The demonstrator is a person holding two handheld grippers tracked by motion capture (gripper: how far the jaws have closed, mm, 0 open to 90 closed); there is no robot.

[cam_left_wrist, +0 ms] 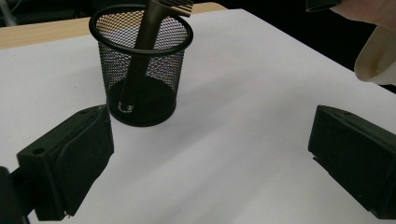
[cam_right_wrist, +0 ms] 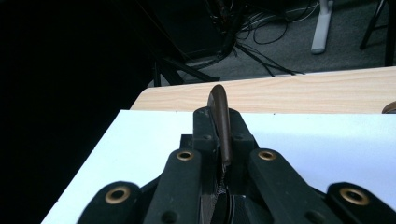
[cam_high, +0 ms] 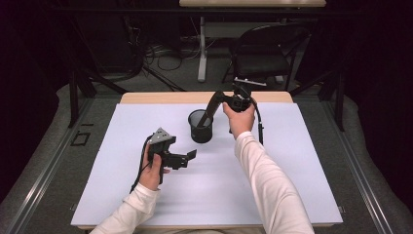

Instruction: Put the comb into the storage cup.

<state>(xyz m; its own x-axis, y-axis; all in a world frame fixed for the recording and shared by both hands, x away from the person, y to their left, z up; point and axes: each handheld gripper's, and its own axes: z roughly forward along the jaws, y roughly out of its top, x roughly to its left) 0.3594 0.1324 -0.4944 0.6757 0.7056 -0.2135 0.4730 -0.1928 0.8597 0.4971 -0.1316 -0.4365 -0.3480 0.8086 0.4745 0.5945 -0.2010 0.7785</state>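
right tool (cam_high: 214,100) clamped on the top end of a slim brown comb (cam_left_wrist: 140,56), we're lowering it tilted into the mesh cup (cam_high: 200,126) mid-tabletop | light, stiff, slick plastic, so we grip the handle end firmly | left tool (cam_high: 187,158) wide open, idle beside the cup

Wide bare white mat (cam_high: 209,195) all around the mesh cup (cam_high: 200,126), the lone obstacle at centre. The slanting dark comb (cam_high: 212,108) crosses the cup's mouth; left gripper (cam_high: 187,158) waits clear beside it.
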